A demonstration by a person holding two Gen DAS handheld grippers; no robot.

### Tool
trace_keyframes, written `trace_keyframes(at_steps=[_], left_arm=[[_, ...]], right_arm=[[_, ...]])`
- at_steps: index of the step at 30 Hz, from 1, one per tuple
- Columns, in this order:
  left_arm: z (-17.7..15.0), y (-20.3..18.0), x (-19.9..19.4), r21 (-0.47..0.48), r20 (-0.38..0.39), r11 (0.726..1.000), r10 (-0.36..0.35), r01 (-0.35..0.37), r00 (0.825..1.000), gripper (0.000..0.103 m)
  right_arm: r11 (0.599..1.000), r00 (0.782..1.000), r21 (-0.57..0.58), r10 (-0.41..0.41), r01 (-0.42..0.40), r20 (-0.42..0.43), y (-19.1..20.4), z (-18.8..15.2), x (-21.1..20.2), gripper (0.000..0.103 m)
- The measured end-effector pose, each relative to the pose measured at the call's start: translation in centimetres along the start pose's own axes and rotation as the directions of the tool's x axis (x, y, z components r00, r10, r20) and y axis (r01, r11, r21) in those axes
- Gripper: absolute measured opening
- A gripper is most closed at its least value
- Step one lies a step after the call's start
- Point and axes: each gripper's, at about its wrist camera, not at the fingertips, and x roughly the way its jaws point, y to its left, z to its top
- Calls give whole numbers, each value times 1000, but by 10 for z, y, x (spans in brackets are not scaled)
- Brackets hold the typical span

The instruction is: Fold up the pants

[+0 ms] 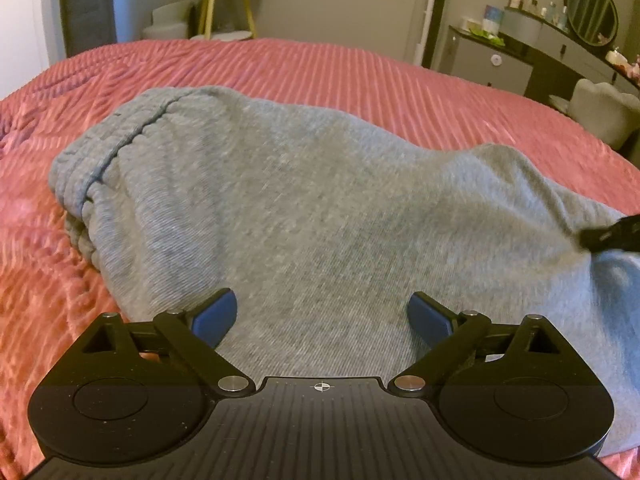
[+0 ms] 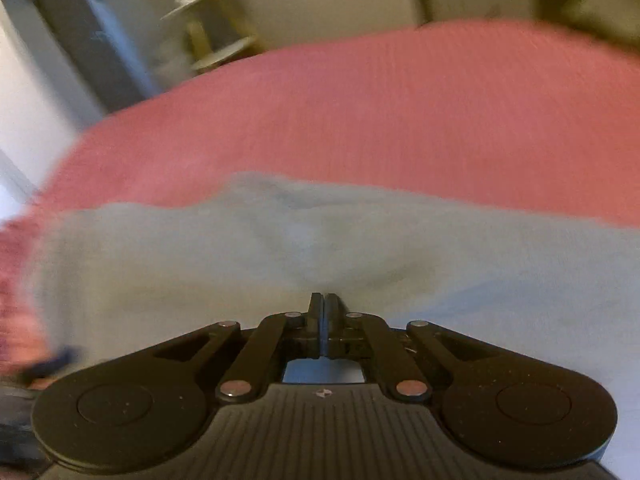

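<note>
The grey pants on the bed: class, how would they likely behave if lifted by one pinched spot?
The grey pants would probably droop; the knit already bunches in soft folds. They look thick, so perhaps weighty. On the ribbed bedspread they would likely drag, not slide.

A bed covered in a ribbed coral-pink bedspread (image 1: 340, 76) fills the middle of the room. Behind it, against a grey wall, stands a small round side table with yellow wooden legs (image 1: 224, 0), with a pale rounded armchair (image 1: 170, 20) just beside it. To the right a dark-topped grey dresser (image 1: 516, 56) carries small bottles under an oval black-framed mirror (image 1: 592, 14). A light tufted chair (image 1: 600, 108) sits near the dresser.
</note>
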Motion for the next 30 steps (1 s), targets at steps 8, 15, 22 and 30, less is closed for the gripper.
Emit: trace_keyframes(at_steps=[8, 15, 22, 30], left_arm=[[1, -4, 3, 20, -5, 1000, -13, 13, 1000, 103], [1, -5, -1, 27, 7, 1000, -2, 2, 1000, 103], [15, -40, -53, -73, 117, 997, 29, -21, 993, 103], [-16, -150, -54, -32, -100, 984, -180, 177, 979, 103]], right_arm=[[998, 998, 9, 56, -56, 4, -16, -56, -77, 13], [964, 978, 188, -202, 189, 55, -110, -108, -143, 62], [859, 909, 323, -417, 397, -7, -173, -165, -188, 97], [821, 905, 409, -424, 399, -33, -181, -166, -178, 97]])
